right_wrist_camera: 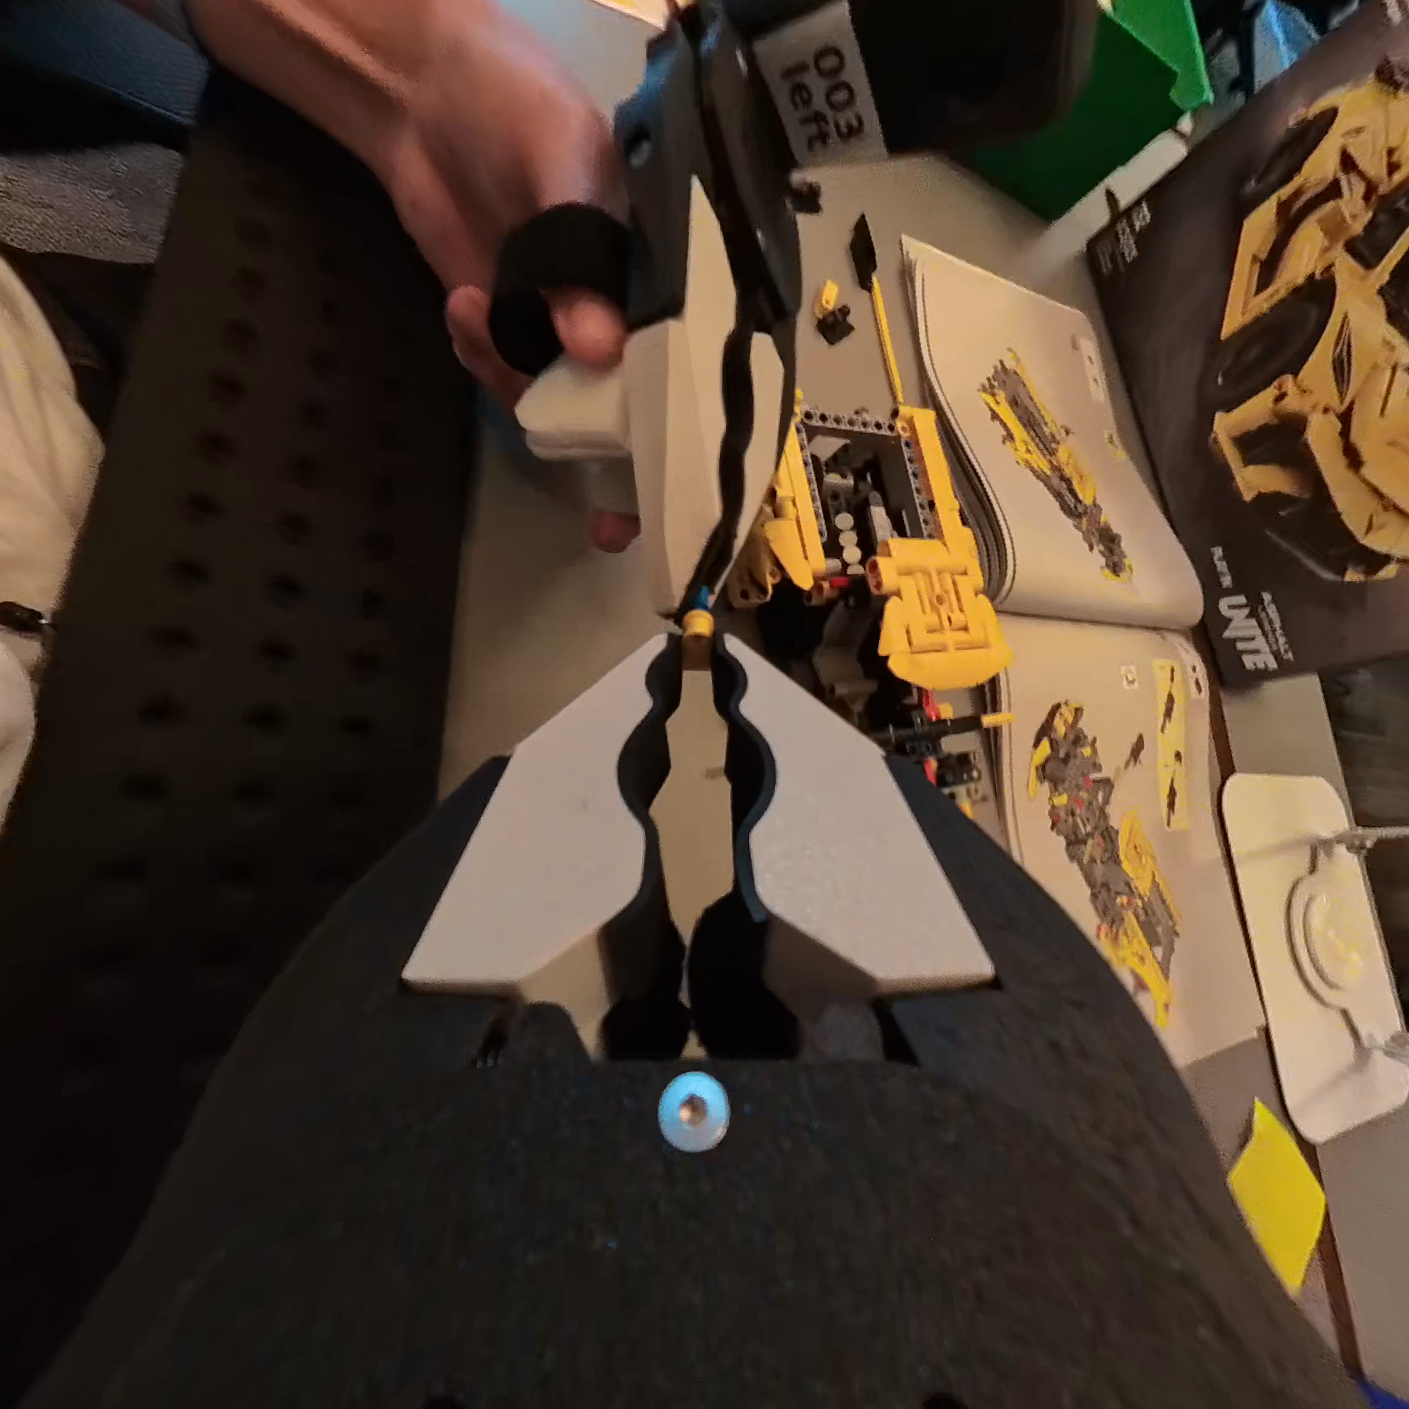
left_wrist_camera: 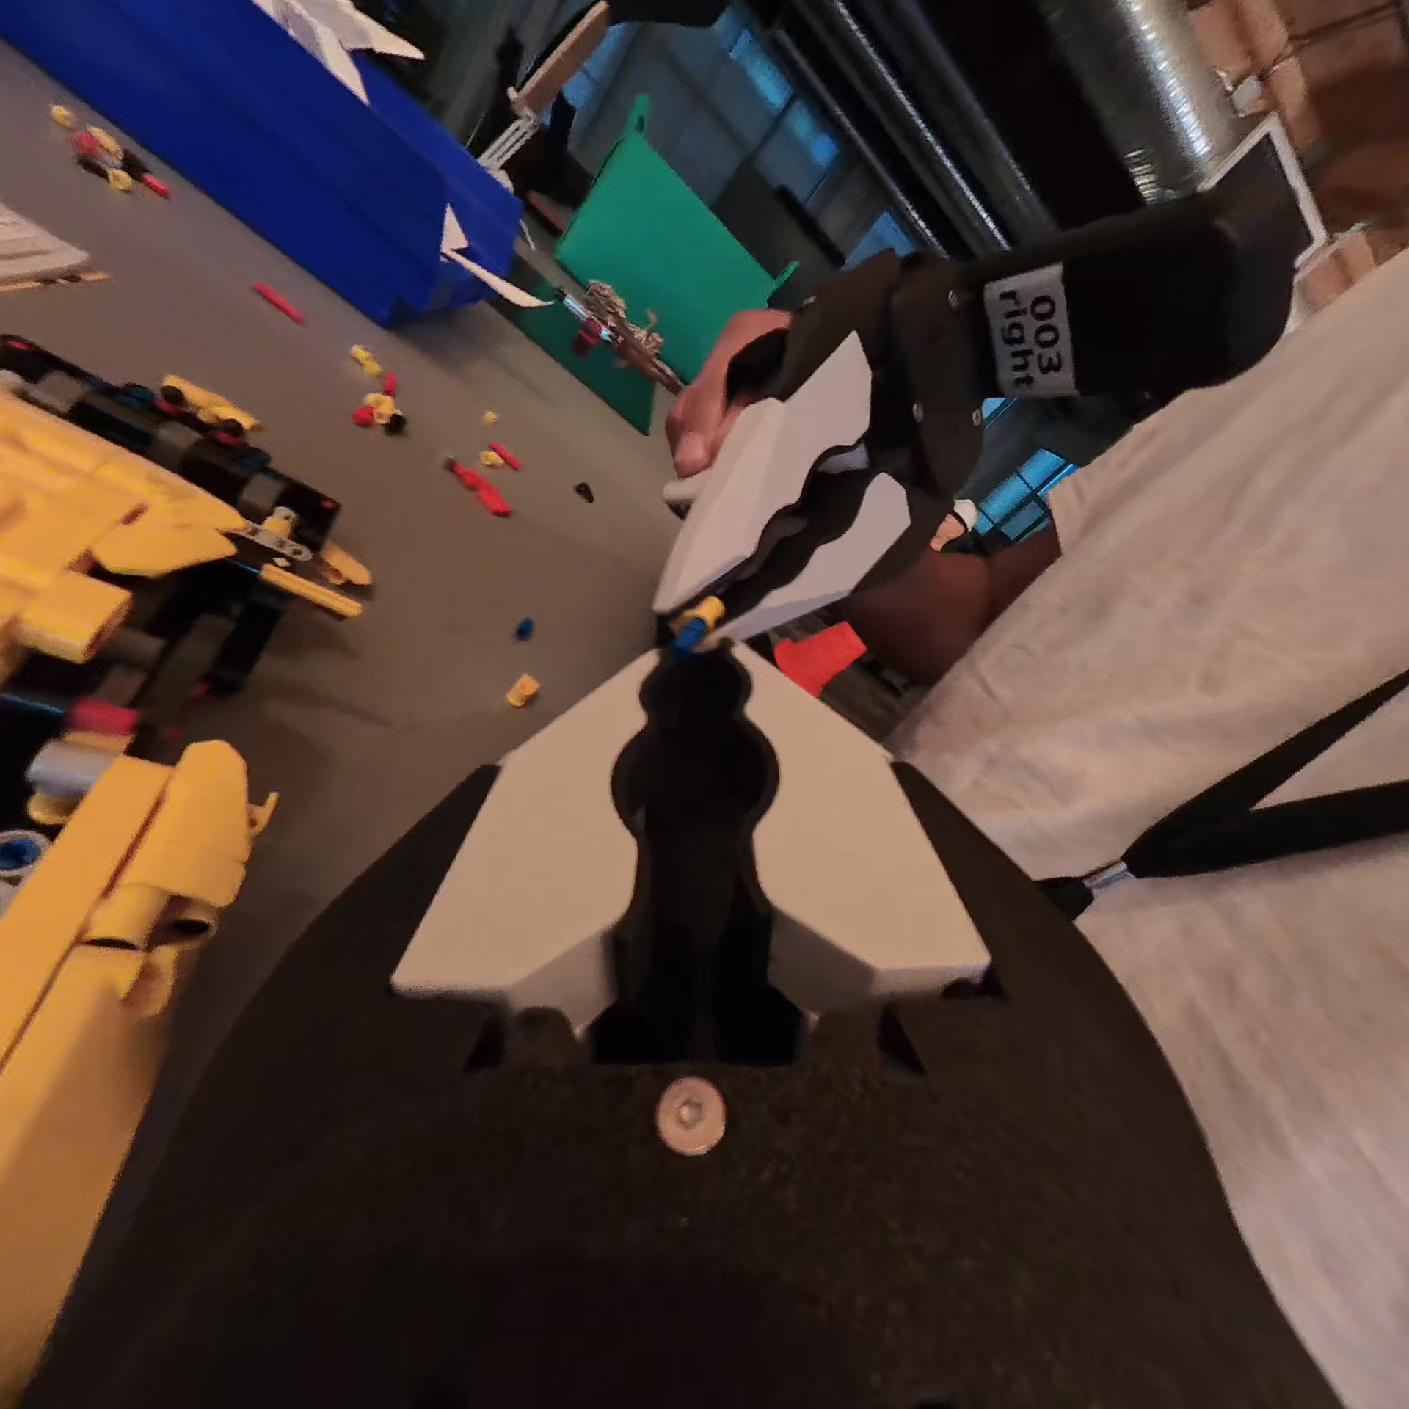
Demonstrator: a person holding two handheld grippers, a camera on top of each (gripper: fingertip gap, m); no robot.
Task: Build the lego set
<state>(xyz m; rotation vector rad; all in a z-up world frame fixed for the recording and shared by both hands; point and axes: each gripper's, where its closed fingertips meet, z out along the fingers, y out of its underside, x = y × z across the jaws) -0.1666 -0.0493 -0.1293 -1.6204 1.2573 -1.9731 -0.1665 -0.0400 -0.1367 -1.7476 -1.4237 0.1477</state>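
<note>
Both grippers meet tip to tip on one small two-part piece held in the air.

Your left gripper (left_wrist_camera: 690, 648) is clenched on the blue pin (left_wrist_camera: 688, 634); your right gripper (right_wrist_camera: 695, 639) is clenched on the yellow connector (right_wrist_camera: 697, 622). The joined piece's long axis runs from one pair of tips to the other. Most of the pin is hidden between the fingers, so you cannot tell its full shape. Below, near the table's (left_wrist_camera: 427, 579) middle, lies the yellow car model (right_wrist_camera: 877, 564), partly hidden by the left gripper. Beside it the instruction booklet (right_wrist_camera: 1067, 488) lies open. Loose pieces (left_wrist_camera: 480, 476) are scattered and blurred.
</note>
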